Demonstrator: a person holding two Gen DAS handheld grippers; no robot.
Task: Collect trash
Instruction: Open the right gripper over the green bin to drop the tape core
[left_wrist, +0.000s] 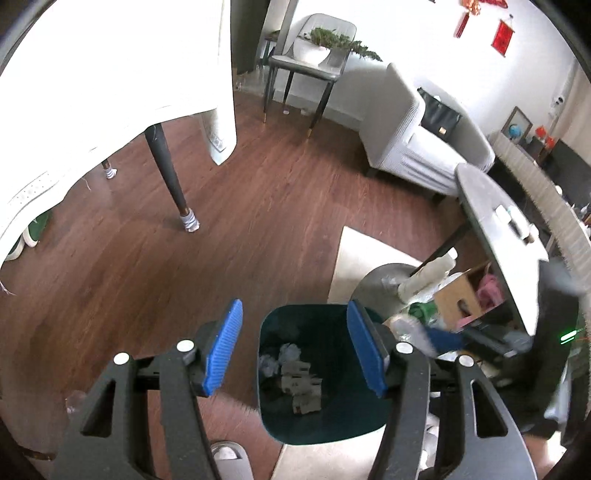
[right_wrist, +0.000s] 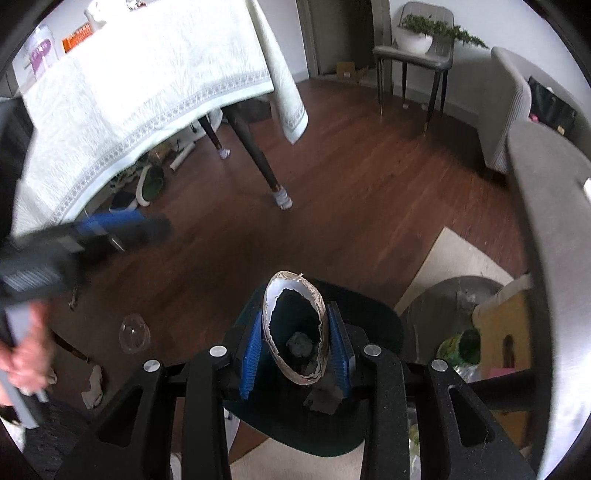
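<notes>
A dark green trash bin (left_wrist: 321, 410) stands on the floor below my left gripper (left_wrist: 295, 347), which is open and empty above the bin's rim. Crumpled paper and wrappers (left_wrist: 295, 376) lie inside the bin. My right gripper (right_wrist: 295, 347) is shut on a cardboard tube (right_wrist: 295, 328), squashed oval, its open end facing the camera, held over the bin (right_wrist: 373, 317). The right gripper shows blurred in the left wrist view (left_wrist: 443, 338). The left gripper shows blurred in the right wrist view (right_wrist: 122, 225).
A table with a white cloth (right_wrist: 147, 74) and dark leg (right_wrist: 258, 155) stands ahead. A clear plastic lid (right_wrist: 133, 334) and crumpled tissue (right_wrist: 94, 386) lie on the wood floor. A grey side table (left_wrist: 495, 229), cardboard box (left_wrist: 461, 299), bottles, sofa (left_wrist: 417, 140) and chair (left_wrist: 314, 59) stand right.
</notes>
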